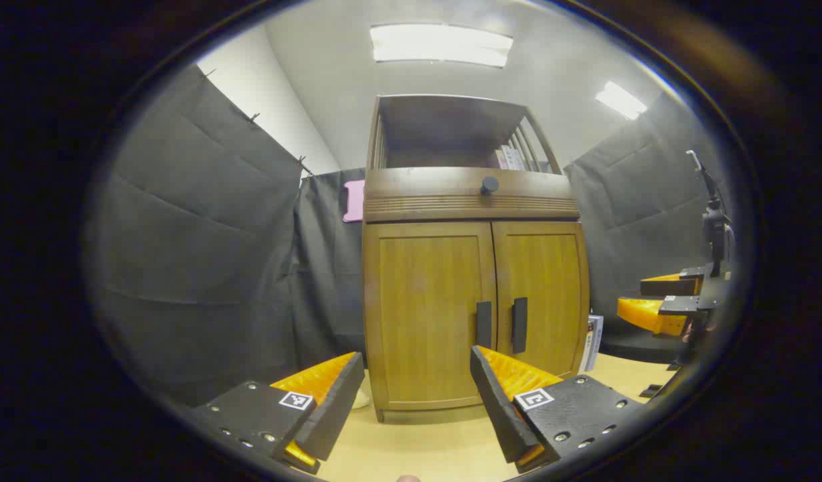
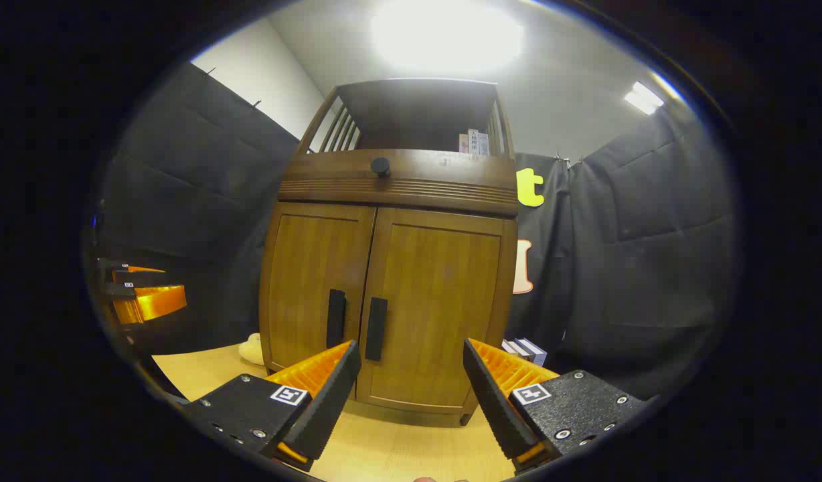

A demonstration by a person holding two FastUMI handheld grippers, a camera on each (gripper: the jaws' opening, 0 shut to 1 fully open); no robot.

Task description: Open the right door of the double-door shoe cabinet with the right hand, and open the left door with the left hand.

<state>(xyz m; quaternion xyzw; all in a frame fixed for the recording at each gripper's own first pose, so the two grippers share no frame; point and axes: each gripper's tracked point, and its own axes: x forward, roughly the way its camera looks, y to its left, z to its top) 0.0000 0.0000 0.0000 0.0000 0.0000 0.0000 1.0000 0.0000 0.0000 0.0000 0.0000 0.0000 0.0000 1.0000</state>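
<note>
Left gripper (image 1: 416, 375), tabletop (image 1: 424, 445), cabinet (image 1: 474, 301)

Books (image 2: 526, 349) stood on the floor (image 2: 397, 452) just beside the cabinet's right side. A pale soft thing (image 2: 252, 349) lay at its left. Two ceiling lights (image 1: 441, 45) were on.

1. We are seeing a shoe cabinet (image 1: 474, 294) made of wood, with a smooth, slightly shiny finish.
2. We are seeing lines of wood grain on its left door (image 1: 428, 314) and right door (image 2: 431, 308).
3. We are looking at door handles (image 2: 375, 328) that seem dark and matt.
4. We are seeing soft, matt cloth with folds on the booth wall (image 1: 203, 268).
5. We are seeing a smooth, pale wood table top (image 2: 397, 448).
6. We are seeing ridges on the inner faces of the right gripper (image 2: 407, 385) fingers (image 2: 511, 368).
</note>
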